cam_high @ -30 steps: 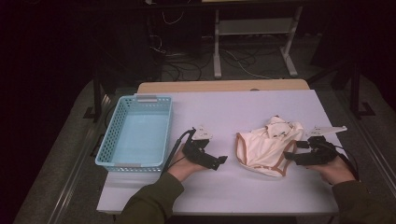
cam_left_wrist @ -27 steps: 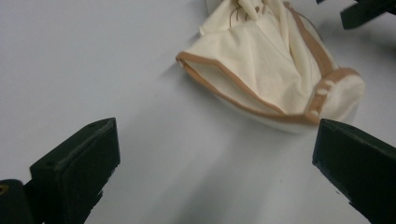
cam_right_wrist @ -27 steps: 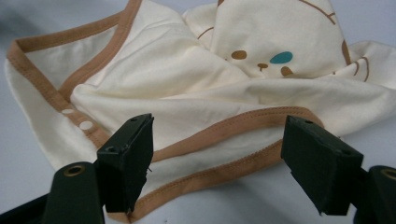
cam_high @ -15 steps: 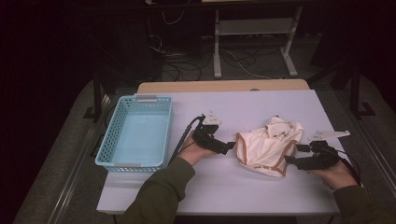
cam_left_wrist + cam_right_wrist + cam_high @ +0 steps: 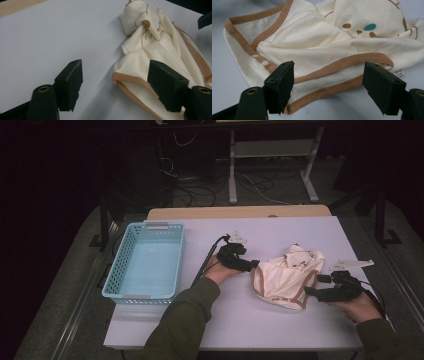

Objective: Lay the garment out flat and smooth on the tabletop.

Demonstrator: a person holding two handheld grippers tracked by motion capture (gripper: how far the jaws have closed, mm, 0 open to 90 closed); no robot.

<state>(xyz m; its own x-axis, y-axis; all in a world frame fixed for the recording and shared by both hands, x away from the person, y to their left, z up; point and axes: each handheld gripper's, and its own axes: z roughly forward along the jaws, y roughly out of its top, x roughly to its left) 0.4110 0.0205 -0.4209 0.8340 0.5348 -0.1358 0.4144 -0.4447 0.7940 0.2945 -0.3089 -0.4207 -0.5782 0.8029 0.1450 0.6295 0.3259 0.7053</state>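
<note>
A crumpled cream baby garment with tan trim and a printed animal face lies on the white table, right of centre. My left gripper is at its left edge. In the left gripper view the garment has its tan hem between the left gripper's jaws, which have just been closing. One pad stands over bare table and the other over the cloth, and neither presses on it. My right gripper is at the garment's right edge. In the right gripper view the trimmed hem of the garment lies between the right gripper's open jaws.
An empty light blue plastic basket stands at the left of the table. A wooden strip runs along the far edge. Beyond it the floor is dark, with cables and a metal stand.
My left gripper has moved right, from near the basket to the garment's left edge, and its jaws have narrowed. The right gripper and the garment have stayed put.
</note>
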